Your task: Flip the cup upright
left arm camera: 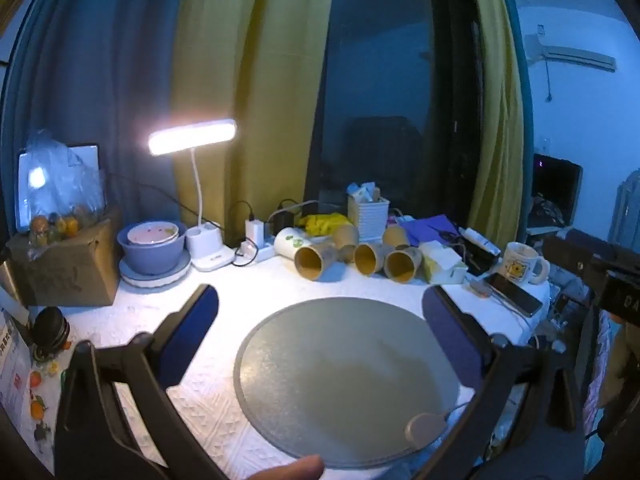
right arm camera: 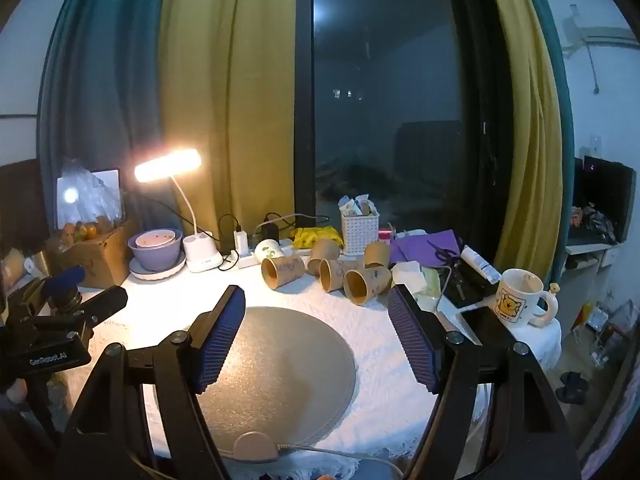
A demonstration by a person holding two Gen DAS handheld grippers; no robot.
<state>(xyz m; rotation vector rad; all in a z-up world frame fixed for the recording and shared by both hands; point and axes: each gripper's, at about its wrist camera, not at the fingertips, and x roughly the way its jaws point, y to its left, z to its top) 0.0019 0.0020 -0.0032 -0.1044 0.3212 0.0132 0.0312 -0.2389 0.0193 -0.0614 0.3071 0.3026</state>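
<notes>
Several brown paper cups lie on their sides at the back of the white-clothed table: one on the left point(left arm camera: 314, 263) point(right arm camera: 282, 272), one in the middle point(left arm camera: 369, 258) point(right arm camera: 336, 274), one on the right point(left arm camera: 402, 265) point(right arm camera: 366, 284). Others stand mouth-down behind them point(left arm camera: 346, 236) point(right arm camera: 376, 254). A round grey mat point(left arm camera: 344, 376) point(right arm camera: 276, 364) lies in front. My left gripper point(left arm camera: 320, 304) is open and empty above the mat. My right gripper point(right arm camera: 318, 300) is open and empty, short of the cups. The left gripper's body also shows in the right wrist view point(right arm camera: 60, 320).
A lit desk lamp point(left arm camera: 192, 142), stacked bowls point(left arm camera: 154, 246), a cardboard box point(left arm camera: 64, 264), a power strip with chargers point(left arm camera: 256, 246), a white basket point(left arm camera: 368, 216), a tissue pack point(left arm camera: 440, 264), a phone point(left arm camera: 512, 288) and a white mug point(left arm camera: 520, 262) point(right arm camera: 520, 298) crowd the table's back and right edge.
</notes>
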